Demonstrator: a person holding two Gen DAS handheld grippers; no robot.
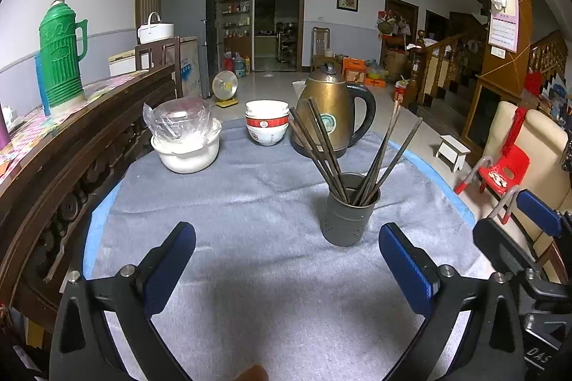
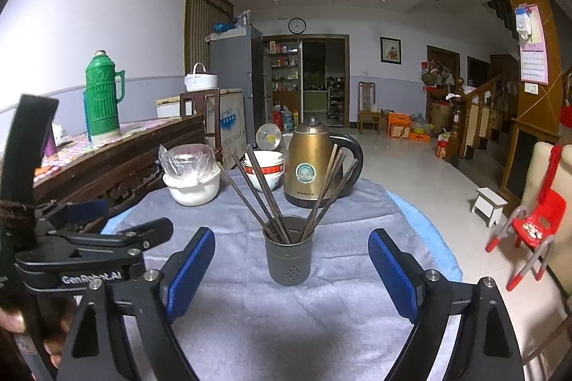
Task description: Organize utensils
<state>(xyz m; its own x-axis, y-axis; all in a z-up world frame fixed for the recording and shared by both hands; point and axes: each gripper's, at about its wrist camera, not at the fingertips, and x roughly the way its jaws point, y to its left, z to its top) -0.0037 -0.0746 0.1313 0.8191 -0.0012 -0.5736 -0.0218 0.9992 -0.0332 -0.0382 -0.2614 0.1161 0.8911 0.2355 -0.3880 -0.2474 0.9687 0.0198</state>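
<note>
A dark grey utensil holder point(image 1: 348, 215) stands upright on the grey cloth, with several dark chopsticks point(image 1: 323, 148) fanned out inside it. It also shows in the right wrist view point(image 2: 290, 250) with its chopsticks point(image 2: 261, 195). My left gripper point(image 1: 286, 238) is open and empty, with the holder ahead and to its right. My right gripper point(image 2: 291, 250) is open and empty, the holder standing just ahead between its blue pads point(image 2: 391, 268). In the right wrist view the left gripper's body point(image 2: 89, 238) sits at the left.
A brass kettle point(image 1: 330, 111), stacked red-and-white bowls point(image 1: 267, 121) and a white pot with a plastic-wrapped bowl point(image 1: 186, 134) stand at the table's far side. A green thermos point(image 1: 62, 59) stands on the wooden sideboard point(image 1: 89, 130) at left. A red child chair point(image 1: 500, 171) is on the floor at right.
</note>
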